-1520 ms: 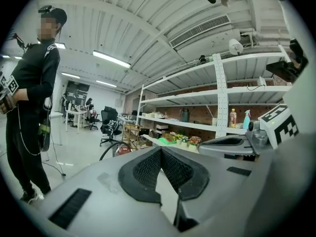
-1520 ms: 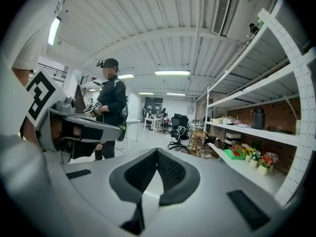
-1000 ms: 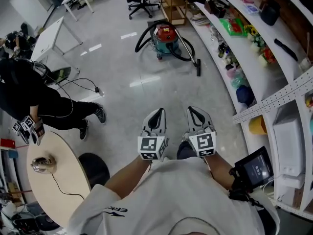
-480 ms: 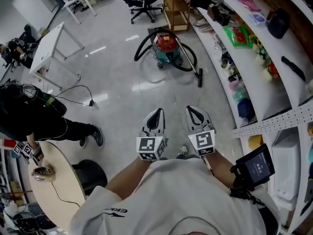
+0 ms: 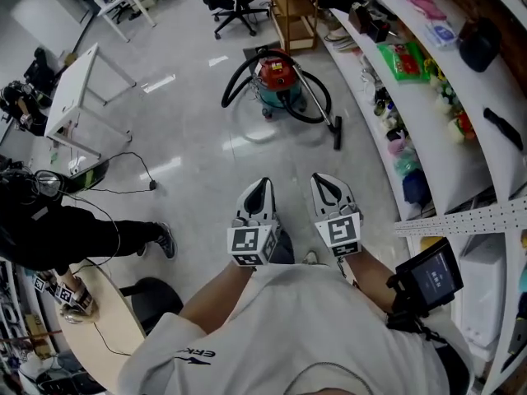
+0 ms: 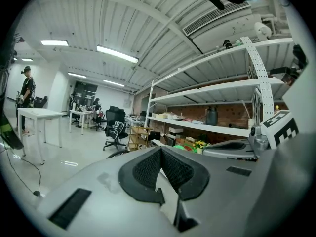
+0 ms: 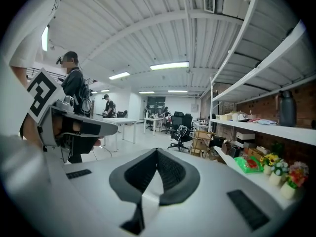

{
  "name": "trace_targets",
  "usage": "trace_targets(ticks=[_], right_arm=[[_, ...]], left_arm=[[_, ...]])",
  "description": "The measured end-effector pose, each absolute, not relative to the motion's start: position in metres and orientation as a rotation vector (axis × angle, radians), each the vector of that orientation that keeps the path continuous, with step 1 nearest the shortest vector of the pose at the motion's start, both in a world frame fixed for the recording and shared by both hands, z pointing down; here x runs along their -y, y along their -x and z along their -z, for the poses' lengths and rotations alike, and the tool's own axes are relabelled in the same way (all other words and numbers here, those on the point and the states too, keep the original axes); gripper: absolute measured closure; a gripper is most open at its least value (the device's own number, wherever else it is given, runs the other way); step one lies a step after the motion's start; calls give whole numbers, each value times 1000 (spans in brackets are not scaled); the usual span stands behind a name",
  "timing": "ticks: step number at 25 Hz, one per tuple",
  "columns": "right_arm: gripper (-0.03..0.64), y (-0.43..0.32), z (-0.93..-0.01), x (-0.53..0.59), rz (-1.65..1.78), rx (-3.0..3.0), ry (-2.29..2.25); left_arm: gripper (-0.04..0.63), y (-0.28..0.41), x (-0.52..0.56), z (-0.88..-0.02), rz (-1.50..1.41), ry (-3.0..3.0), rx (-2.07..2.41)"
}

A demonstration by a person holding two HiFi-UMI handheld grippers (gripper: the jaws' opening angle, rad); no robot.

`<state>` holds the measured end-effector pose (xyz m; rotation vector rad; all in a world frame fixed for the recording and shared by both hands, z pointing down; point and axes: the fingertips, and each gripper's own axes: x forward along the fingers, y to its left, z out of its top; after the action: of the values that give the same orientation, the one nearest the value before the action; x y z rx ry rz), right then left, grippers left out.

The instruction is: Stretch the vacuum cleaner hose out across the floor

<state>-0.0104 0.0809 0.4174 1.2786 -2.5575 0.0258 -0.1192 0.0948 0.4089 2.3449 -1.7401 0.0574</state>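
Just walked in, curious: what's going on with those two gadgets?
A person holds the left gripper and right gripper out in front, both shut and empty. Ahead on the floor, by the shelves, stands a red vacuum cleaner with its black hose looped around it, untouched.

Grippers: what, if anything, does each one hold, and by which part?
Nothing. The left gripper and right gripper both have their jaws shut and empty; the vacuum cleaner stands apart, ahead of them.

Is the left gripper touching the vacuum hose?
Apart. In the head view the left gripper is near the person's body, with a stretch of floor between it and the hose.
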Motion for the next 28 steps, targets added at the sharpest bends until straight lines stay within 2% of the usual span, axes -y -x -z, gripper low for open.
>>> trace_targets(ticks=[13, 28], right_arm=[[621, 79, -408, 59, 20, 2515, -1347], [621, 120, -426, 177, -30, 2434, -1373]], left_arm=[[594, 182, 60, -406, -22, -2415, 1620], [594, 245, 165, -421, -54, -2383, 1585]])
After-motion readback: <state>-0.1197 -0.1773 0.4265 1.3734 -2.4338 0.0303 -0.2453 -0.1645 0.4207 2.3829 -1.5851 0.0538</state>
